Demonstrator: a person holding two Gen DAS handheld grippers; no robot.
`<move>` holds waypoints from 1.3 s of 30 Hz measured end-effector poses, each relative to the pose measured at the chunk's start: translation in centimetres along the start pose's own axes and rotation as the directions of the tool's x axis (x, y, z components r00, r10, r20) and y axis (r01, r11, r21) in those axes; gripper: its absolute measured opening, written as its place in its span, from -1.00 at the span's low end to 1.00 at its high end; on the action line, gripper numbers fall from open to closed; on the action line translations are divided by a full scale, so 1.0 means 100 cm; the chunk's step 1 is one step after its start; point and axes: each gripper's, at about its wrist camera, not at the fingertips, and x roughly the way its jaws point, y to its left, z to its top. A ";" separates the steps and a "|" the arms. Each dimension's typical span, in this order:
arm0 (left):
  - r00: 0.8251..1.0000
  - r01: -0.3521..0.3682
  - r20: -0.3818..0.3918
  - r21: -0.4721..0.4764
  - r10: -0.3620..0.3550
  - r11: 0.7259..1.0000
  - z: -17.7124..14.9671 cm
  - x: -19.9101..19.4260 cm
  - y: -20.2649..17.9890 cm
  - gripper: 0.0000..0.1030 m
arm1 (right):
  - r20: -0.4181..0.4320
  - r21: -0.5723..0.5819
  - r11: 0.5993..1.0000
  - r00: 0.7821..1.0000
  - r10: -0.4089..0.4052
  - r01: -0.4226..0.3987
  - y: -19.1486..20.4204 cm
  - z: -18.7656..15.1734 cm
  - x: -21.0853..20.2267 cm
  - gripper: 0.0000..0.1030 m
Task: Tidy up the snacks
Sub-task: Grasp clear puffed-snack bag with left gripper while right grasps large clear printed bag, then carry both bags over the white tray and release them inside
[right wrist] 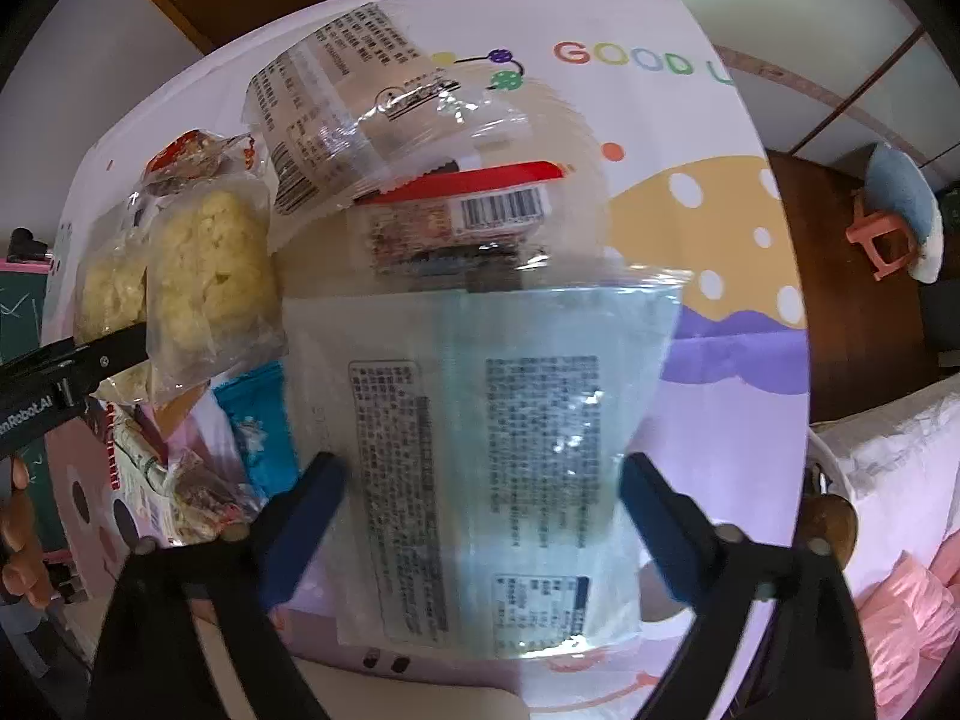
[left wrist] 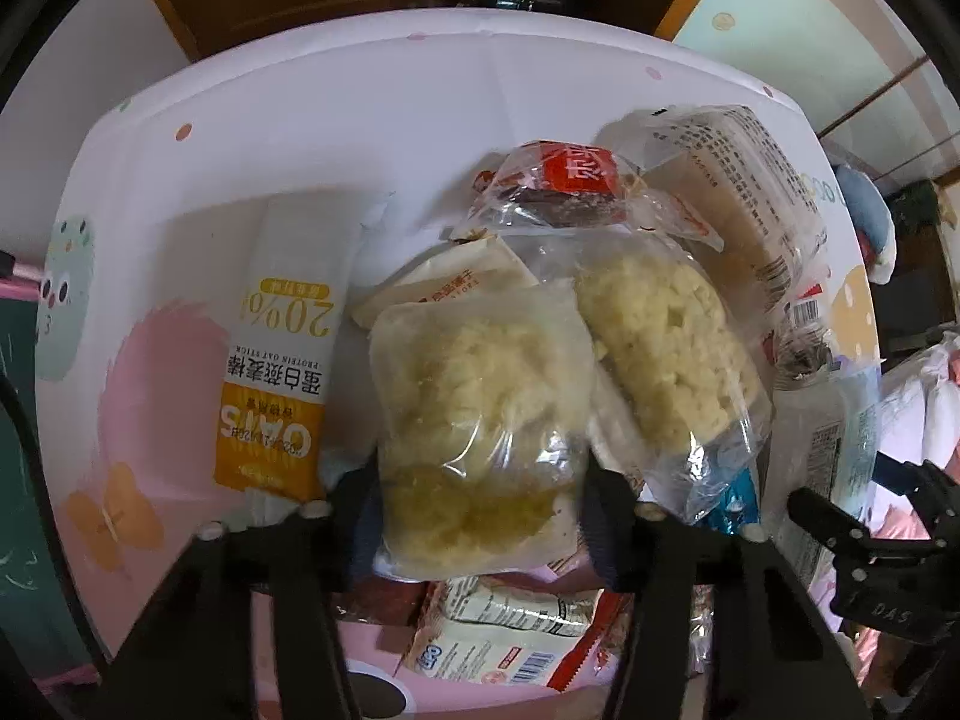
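Left tool pinching a puffed-snack packet; right tool spread, seemingly astride a pale pouch.

The left hand-held gripper points straight down, its two black fingers rising from the lower edge of the left wrist view, pads pressed on both sides of a clear packet of yellow puffed snack. The right hand-held gripper also points down, its blue-padded fingers spread wide on either side of a pale flat packet, pads seemingly just clear of its edges. Fingertips of the person's hand show at the lower left edge of the right wrist view.
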 end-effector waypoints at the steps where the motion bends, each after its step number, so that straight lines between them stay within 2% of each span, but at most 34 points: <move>1: 1.000 -0.005 0.006 0.005 0.005 1.000 0.000 -0.001 -0.002 -0.18 | 0.007 -0.001 1.000 1.000 -0.004 0.004 0.000 -0.001 -0.002 0.63; 3: 0.999 -0.030 0.032 0.029 0.029 0.999 -0.003 -0.008 -0.007 -0.28 | 0.042 0.001 1.000 0.999 -0.022 0.022 0.000 -0.003 -0.010 0.30; 4: 0.998 -0.040 0.043 0.037 0.039 0.998 -0.005 -0.010 -0.010 -0.33 | 0.051 0.006 1.000 0.998 -0.026 0.026 -0.004 -0.003 -0.015 -0.06; 5: 0.997 -0.049 0.055 0.043 0.046 0.998 -0.007 -0.013 -0.012 -0.36 | 0.057 0.010 1.000 0.998 -0.027 0.026 -0.005 -0.003 -0.018 -0.51; 6: 0.996 -0.055 0.068 0.047 0.052 0.997 -0.008 -0.017 -0.014 -0.36 | 0.056 0.013 1.000 0.998 -0.024 0.023 -0.008 -0.002 -0.020 -0.82; 14: 0.983 -0.091 0.164 0.067 0.079 0.994 -0.024 -0.050 -0.029 -0.39 | 0.099 0.022 0.999 0.995 0.033 -0.035 -0.013 -0.014 -0.027 -0.92; 18: 0.974 -0.099 0.209 0.065 0.083 0.993 -0.032 -0.075 -0.036 -0.40 | 0.138 0.031 0.998 0.989 0.055 -0.060 -0.026 -0.018 -0.044 -0.94; 23: 0.959 -0.114 0.269 0.069 0.092 0.991 -0.036 -0.105 -0.031 -0.40 | 0.207 0.017 0.998 0.977 0.051 -0.056 -0.018 -0.028 -0.072 -0.95; 31: 0.931 -0.115 0.355 0.074 0.082 0.991 -0.065 -0.163 -0.039 -0.40 | 0.326 -0.009 0.999 0.944 0.053 -0.053 -0.018 -0.040 -0.133 -0.98; 39: 0.902 -0.120 0.425 0.079 0.076 0.990 -0.105 -0.220 -0.045 -0.41 | 0.430 -0.049 0.995 0.897 0.101 -0.088 -0.006 -0.072 -0.200 -0.98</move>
